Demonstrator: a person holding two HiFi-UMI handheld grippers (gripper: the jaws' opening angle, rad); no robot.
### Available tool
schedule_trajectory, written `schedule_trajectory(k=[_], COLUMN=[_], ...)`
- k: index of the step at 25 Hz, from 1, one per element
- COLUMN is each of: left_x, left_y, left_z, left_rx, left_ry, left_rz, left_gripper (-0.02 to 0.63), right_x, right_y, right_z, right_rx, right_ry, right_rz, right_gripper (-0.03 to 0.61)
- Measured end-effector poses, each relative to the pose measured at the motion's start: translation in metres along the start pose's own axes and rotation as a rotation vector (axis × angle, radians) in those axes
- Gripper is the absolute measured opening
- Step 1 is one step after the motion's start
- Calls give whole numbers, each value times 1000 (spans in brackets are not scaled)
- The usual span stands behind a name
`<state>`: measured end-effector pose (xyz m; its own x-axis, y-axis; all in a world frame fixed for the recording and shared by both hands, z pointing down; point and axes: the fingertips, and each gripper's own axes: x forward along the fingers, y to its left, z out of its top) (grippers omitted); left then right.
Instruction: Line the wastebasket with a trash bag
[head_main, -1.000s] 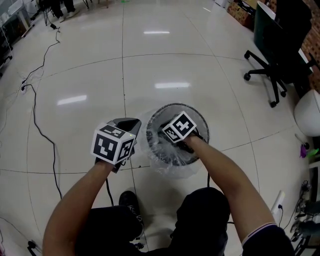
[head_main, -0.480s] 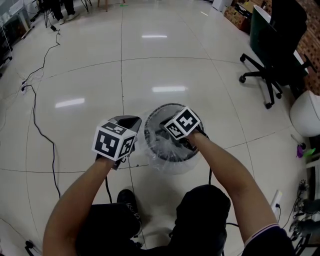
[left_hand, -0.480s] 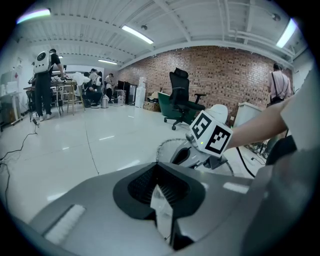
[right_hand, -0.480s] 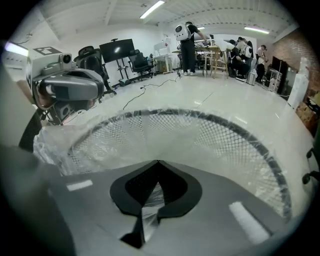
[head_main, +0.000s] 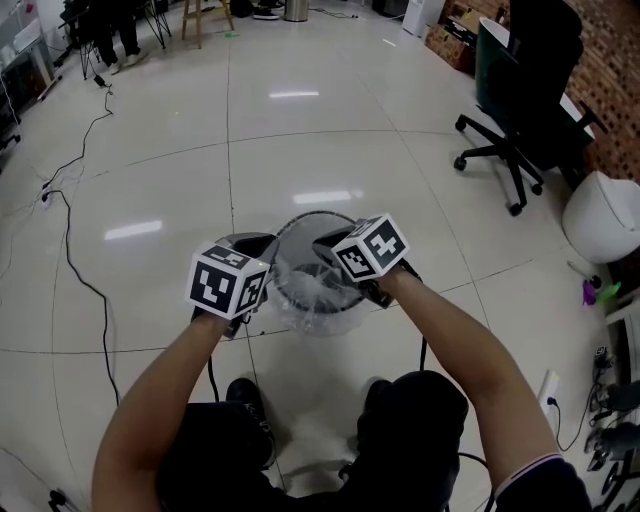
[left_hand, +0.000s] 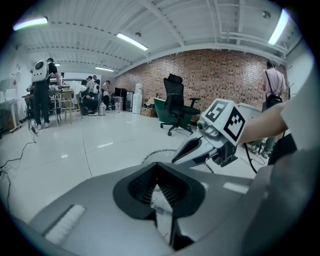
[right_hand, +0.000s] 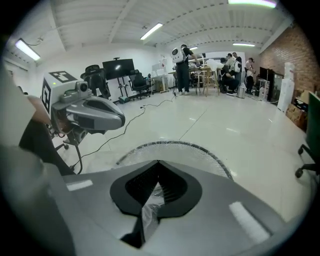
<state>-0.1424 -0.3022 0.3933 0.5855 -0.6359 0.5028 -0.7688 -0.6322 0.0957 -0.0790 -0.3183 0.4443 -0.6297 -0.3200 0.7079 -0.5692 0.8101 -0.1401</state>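
Observation:
A round black mesh wastebasket (head_main: 300, 222) stands on the floor between my two grippers, with a clear trash bag (head_main: 318, 296) bunched inside it and over its near rim. My left gripper (head_main: 262, 244) sits at the basket's left rim, shut on a strip of the bag's film (left_hand: 161, 202). Over the basket's right side my right gripper (head_main: 326, 242) is shut on another fold of the film (right_hand: 148, 212). The basket's mesh rim (right_hand: 176, 147) shows just beyond the right jaws. Each gripper sees the other: the right gripper (left_hand: 186, 153) and the left gripper (right_hand: 118, 121).
A black office chair (head_main: 520, 110) stands at the back right, with a white rounded object (head_main: 602, 216) beside it. A black cable (head_main: 72, 250) runs over the tiles on the left. The person's shoes (head_main: 246, 396) are just behind the basket. People stand far off (right_hand: 182, 67).
Both grippers have risen with the bag's film in them. The right one came up from inside the basket to above its rim. The left one rose less.

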Motion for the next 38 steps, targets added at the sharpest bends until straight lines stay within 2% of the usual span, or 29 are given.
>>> schedule_trajectory(k=[10,20,28,38], left_x=[-33,-53,-67,-72], left_y=[-50,-116,-139,-136], left_z=[25,49,57,55], left_rx=[19,56,79,81], left_ry=[-79,-179,-244,-260], left_rz=[14,0,33,49], left_gripper=[11,12,11,12], right_x=[-85,-148,-177,-182], right_y=[18,63,90,89], right_z=[16,8,10,8], right_rx=[66,51,-47,-98], right_ry=[-243,-431,-512,-516], right_rz=[-104,-94,-86,-92], right_gripper=[2,2,2,0])
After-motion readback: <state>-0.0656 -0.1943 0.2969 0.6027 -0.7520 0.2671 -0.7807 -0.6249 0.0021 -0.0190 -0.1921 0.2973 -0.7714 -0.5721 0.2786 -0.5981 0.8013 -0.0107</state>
